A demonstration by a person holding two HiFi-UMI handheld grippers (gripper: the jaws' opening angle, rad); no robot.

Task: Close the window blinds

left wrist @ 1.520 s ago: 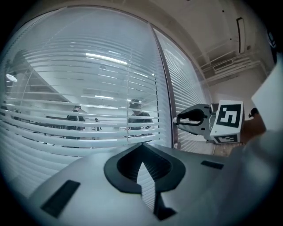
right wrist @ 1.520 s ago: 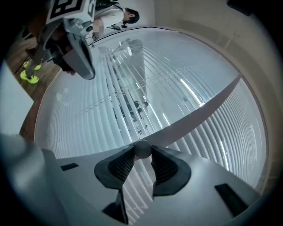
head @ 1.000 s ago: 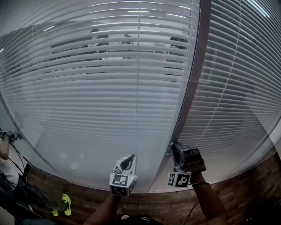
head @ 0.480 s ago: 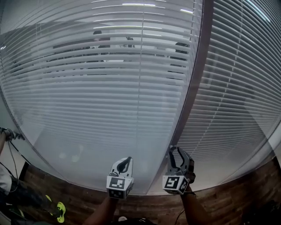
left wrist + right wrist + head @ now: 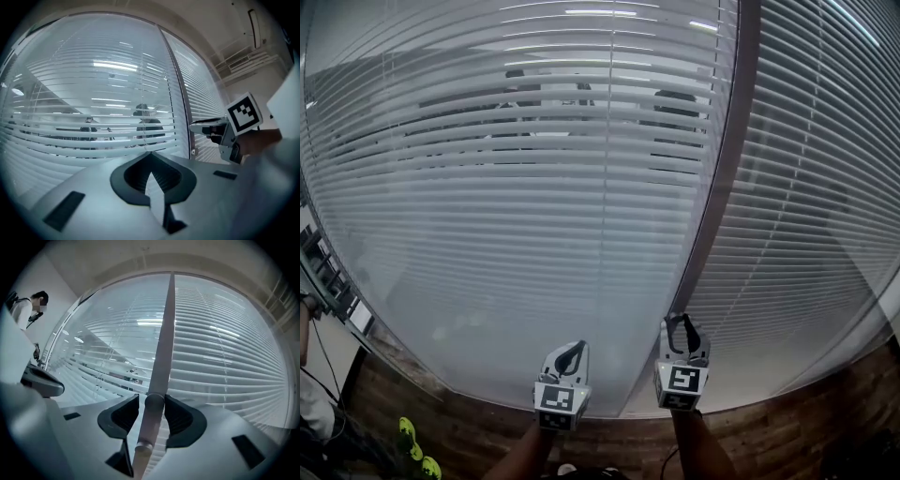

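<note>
Risk is judged to lie with the tilt wand (image 5: 161, 357), which runs up the middle of the right gripper view. With the clamp let go, the wand could swing out of the gap, and a fresh bite taken off-centre could slip during the next twist. A twist given the wrong way would tip the slats back open, and one forced past the stop could strain the tilt mechanism.

The right gripper (image 5: 152, 401) is shown with its 2 jaws spread wide, having just been opening. The wand stands between them, closely flanked but apparently not pressed. The left gripper (image 5: 150, 154) is closed tip to tip on nothing and is held idle at the lower centre of the head view.

The window blinds (image 5: 534, 206) fill the frame above both grippers. In an upper band, dark shapes are seen between the slats, so the closing is judged unfinished.
</note>
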